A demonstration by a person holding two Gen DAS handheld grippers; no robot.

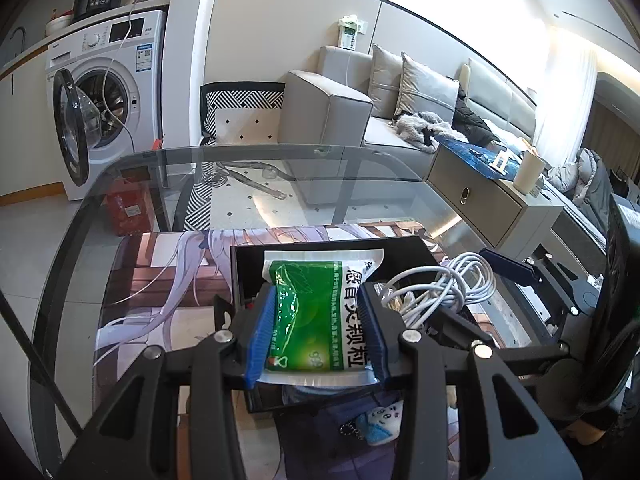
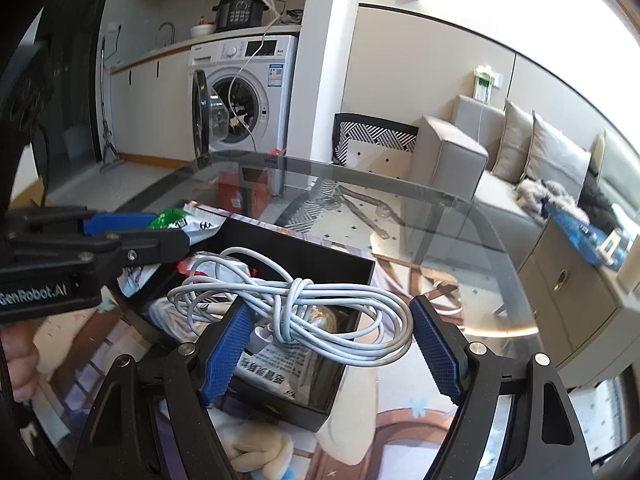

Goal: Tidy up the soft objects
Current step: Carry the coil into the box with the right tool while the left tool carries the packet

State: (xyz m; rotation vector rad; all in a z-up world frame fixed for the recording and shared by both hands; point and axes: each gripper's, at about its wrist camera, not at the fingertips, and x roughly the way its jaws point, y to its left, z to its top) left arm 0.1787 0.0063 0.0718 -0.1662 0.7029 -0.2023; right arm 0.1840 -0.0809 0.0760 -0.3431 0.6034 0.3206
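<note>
Left gripper (image 1: 316,332) is clamped on a green sachet (image 1: 320,312) printed with Chinese text, long axis pointing away, above the black box (image 2: 320,258). "GenRobot.AI" shows on its side. Right gripper (image 2: 332,344) sits spread around the white cable (image 2: 304,312).

Daylight pours in from the right, blowing the upper right corner of both views out to white; a soft glare patch sits on the glass table (image 2: 440,216); fisheye bending curves walls and edges; corners fall dark; focus stays fairly sharp throughout
</note>
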